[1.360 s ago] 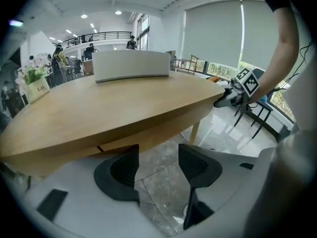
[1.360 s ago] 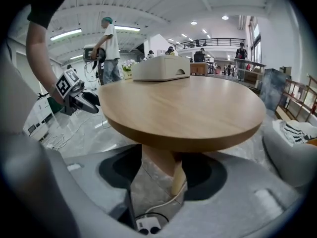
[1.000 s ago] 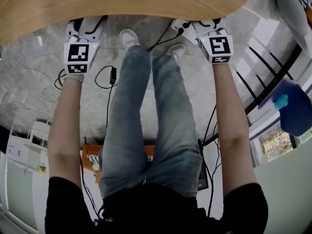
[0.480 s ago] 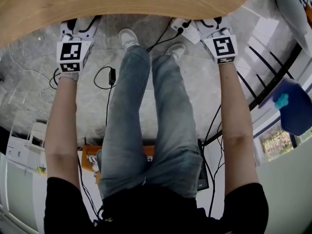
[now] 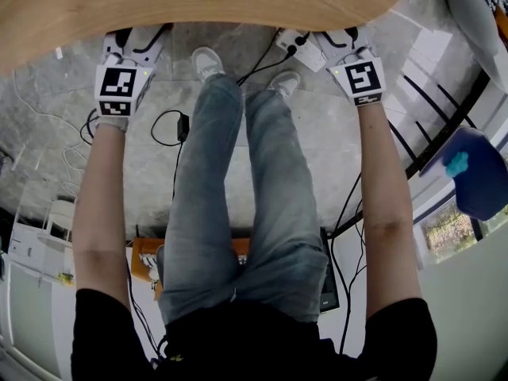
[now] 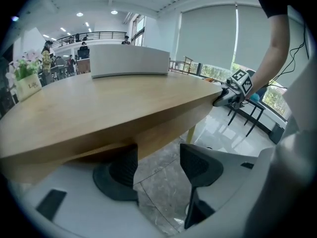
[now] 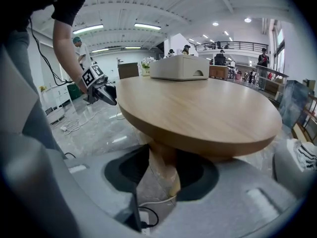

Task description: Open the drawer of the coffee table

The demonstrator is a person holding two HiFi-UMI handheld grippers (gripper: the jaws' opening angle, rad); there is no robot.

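The coffee table (image 5: 198,2), an oval top of pale wood, fills the upper part of the head view. Both grippers reach in under its near edge, one toward each end. The left gripper (image 6: 158,172) has its jaws apart with only the grey stone floor (image 6: 159,195) between them, and its left jaw sits right below the underside of the table edge. The right gripper (image 7: 161,177) has just been closing its jaws, yet they stand apart. The table's wrapped leg (image 7: 163,157) shows in the gap between them (whether either pad touches it I cannot tell). The drawer cannot be made out in any view. On the tabletop a white box (image 7: 179,67) stands toward the far edge. A small plant pot (image 6: 27,81) stands by the table's edge at the left of the left gripper view. A white power strip (image 5: 298,44) lies on the floor just beside the right gripper, at the table's near edge, with black cables trailing from it.
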